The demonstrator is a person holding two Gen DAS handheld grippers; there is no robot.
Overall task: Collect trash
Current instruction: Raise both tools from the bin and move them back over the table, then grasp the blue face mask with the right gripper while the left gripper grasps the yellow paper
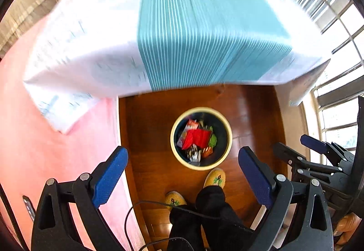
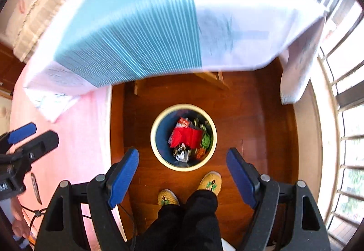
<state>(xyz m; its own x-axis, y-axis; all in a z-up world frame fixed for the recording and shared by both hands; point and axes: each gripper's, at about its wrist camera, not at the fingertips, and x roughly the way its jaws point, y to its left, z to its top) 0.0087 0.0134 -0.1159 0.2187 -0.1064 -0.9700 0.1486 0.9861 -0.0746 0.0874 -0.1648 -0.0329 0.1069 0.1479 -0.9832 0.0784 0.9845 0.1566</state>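
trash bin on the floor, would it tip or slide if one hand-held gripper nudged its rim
The trash bin looks round and light, holding only crumpled wrappers, so it would probably slide on the glossy wooden floor. A push at the rim might tip it.

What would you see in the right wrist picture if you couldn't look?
Open right tongs point down at a round bin full of wrappers on a wooden floor. Yellow slippers stand beside it, below a table covered in teal and white cloth.
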